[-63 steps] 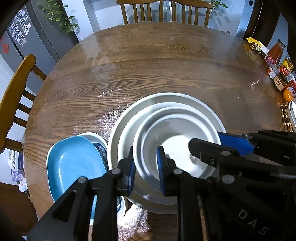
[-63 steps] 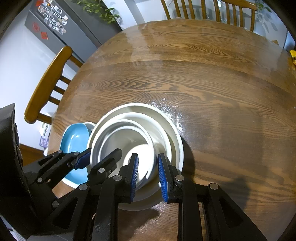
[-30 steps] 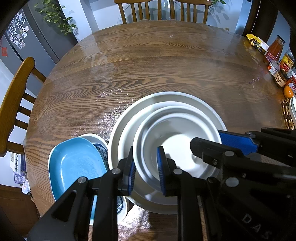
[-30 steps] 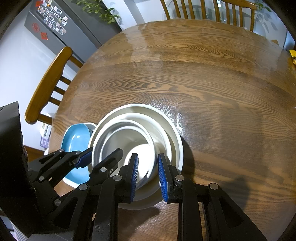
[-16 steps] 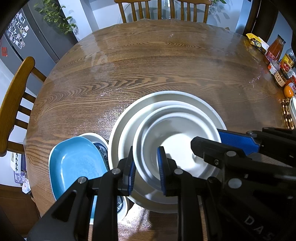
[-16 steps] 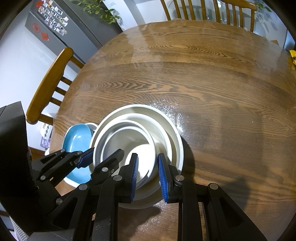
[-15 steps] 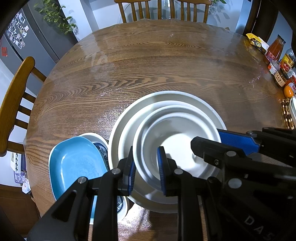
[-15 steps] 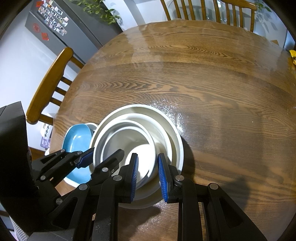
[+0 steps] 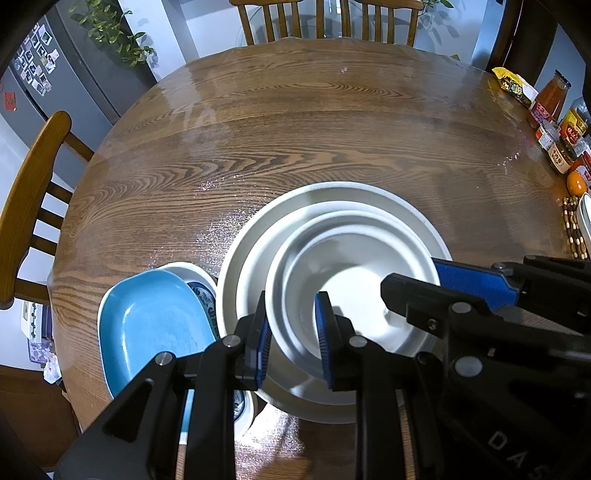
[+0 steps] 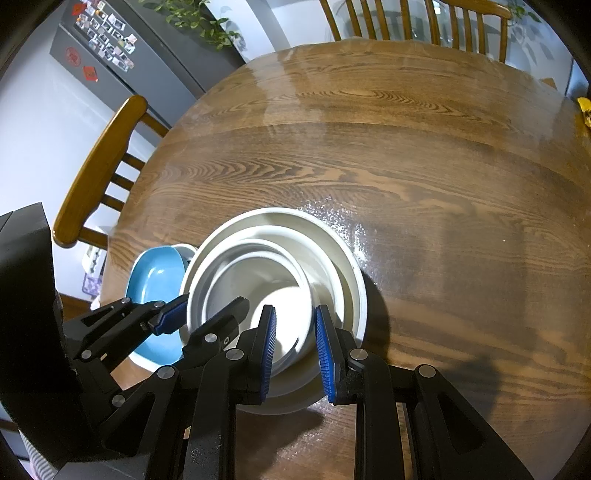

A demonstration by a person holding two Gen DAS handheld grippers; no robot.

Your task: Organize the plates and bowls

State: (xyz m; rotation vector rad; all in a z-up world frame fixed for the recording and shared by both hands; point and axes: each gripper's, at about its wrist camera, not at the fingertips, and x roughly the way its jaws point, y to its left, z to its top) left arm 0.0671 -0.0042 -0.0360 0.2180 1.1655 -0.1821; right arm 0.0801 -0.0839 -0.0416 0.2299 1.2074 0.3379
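Both tools have barely moved since earlier, the left tool (image 9: 291, 338) and right tool (image 10: 295, 349) narrowly parted astride the near rims of the nested white bowls (image 9: 343, 280) beside the blue dish (image 9: 155, 325) on the surface (image 9: 295, 129), so stacking seems mostly done.

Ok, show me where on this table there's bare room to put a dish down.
Bare wood runs from the white stack to the far chairs, and right of the stack in the right wrist view. Crowded: near-left edge with the blue dish, and the jars along the right rim.
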